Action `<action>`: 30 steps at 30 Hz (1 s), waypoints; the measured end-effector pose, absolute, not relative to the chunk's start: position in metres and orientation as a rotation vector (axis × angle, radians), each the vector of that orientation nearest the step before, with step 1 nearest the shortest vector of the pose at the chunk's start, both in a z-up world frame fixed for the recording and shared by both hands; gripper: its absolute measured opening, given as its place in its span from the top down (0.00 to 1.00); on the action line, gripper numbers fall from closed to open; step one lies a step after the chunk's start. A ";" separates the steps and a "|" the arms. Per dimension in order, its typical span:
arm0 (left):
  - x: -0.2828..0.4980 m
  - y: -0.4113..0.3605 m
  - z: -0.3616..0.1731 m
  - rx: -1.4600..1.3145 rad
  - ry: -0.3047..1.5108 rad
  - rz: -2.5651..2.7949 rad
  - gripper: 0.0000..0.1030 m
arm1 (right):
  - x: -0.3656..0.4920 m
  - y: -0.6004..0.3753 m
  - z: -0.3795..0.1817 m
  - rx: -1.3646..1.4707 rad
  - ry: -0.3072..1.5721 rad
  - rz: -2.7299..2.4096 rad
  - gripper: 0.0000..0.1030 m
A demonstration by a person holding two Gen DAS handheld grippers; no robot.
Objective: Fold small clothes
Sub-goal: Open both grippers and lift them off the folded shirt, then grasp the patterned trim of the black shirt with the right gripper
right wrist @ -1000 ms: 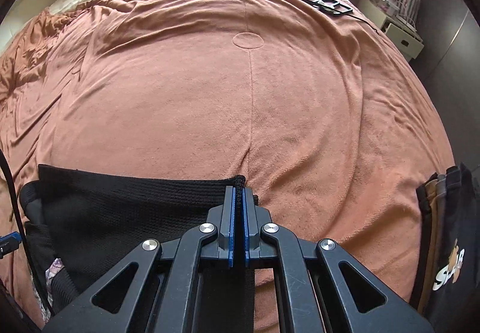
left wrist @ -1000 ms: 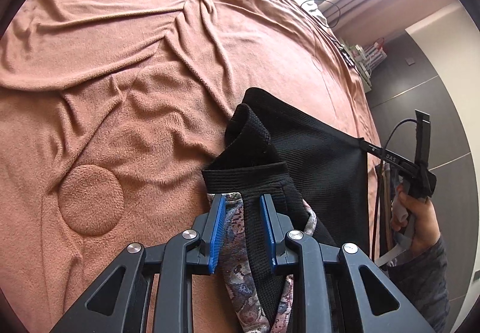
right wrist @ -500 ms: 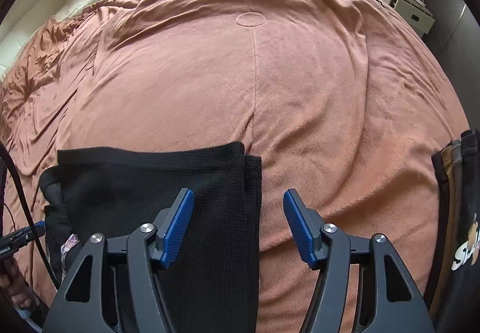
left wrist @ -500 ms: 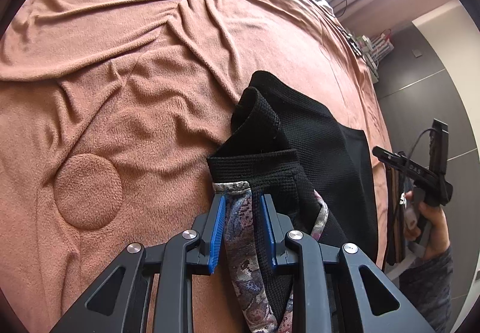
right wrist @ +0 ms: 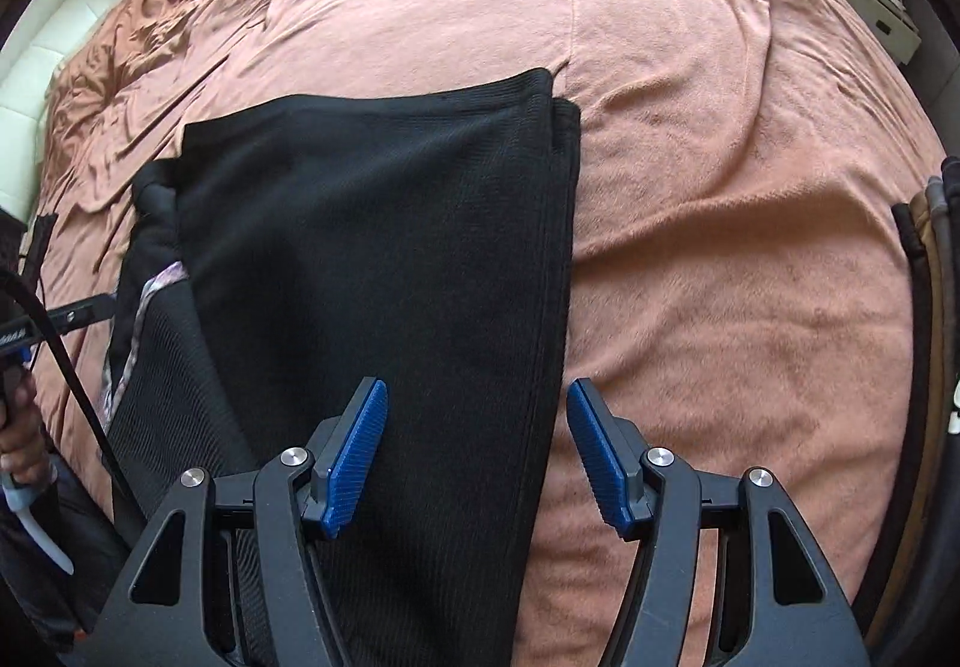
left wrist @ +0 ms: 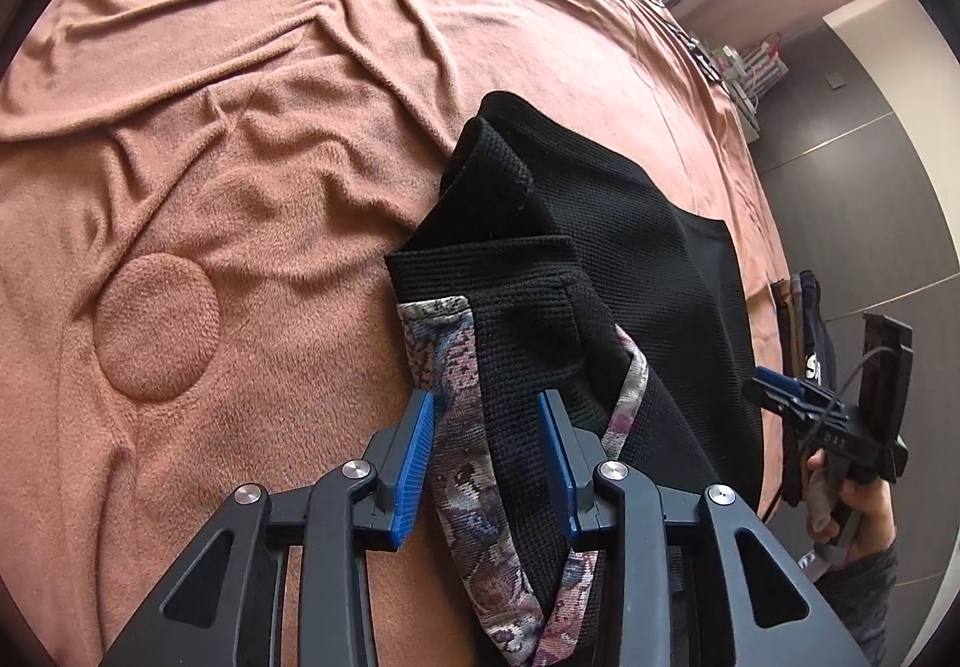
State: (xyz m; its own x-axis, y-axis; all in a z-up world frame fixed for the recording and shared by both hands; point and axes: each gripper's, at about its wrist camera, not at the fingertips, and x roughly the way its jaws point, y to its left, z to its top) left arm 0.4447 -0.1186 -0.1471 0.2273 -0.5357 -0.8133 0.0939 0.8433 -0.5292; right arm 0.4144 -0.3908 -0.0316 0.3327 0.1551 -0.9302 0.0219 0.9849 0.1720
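Observation:
A black knit garment (left wrist: pixel 600 223) with a flowery patterned trim (left wrist: pixel 450 367) lies folded on the brown blanket (left wrist: pixel 210 138). My left gripper (left wrist: pixel 486 445) is open, and the trim and a black fold run loosely between its blue pads. In the right wrist view the garment (right wrist: pixel 372 223) is a flat black panel with a doubled right edge. My right gripper (right wrist: pixel 477 445) hangs open just above that edge, holding nothing. The left wrist view shows it held in a hand at the far right (left wrist: pixel 840 427).
A stack of folded dark and tan clothes (right wrist: pixel 930 277) sits at the blanket's right edge, also in the left wrist view (left wrist: pixel 804 319). A white bedside unit (right wrist: pixel 870 0) stands beyond the bed. The blanket (right wrist: pixel 720 156) is bare right of the garment.
My right gripper opened, let go of the garment's corner and drew back. My left gripper's fingers spread wider around the trim. The black panel now lies flat.

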 end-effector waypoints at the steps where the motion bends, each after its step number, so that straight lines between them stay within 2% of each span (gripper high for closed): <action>1: 0.444 -0.119 -0.148 -0.408 1.275 -0.449 0.65 | 0.411 -0.388 -0.032 0.158 1.229 0.095 0.30; 2: 0.443 -0.118 -0.149 -0.404 1.273 -0.446 0.65 | 0.410 -0.386 -0.032 0.144 1.227 0.107 0.27; 10: 0.439 -0.118 -0.158 -0.406 1.291 -0.438 0.65 | 0.411 -0.394 -0.053 0.095 1.270 -0.032 0.27; 21: 0.445 -0.123 -0.156 -0.427 1.292 -0.471 0.65 | 0.394 -0.439 -0.036 0.159 1.218 -0.181 0.27; 26: 0.444 -0.126 -0.157 -0.445 1.300 -0.499 0.65 | 0.373 -0.417 -0.003 0.108 1.131 -0.147 0.31; 30: 0.444 -0.127 -0.157 -0.430 1.296 -0.510 0.65 | 0.353 -0.388 0.019 0.047 1.086 -0.058 0.39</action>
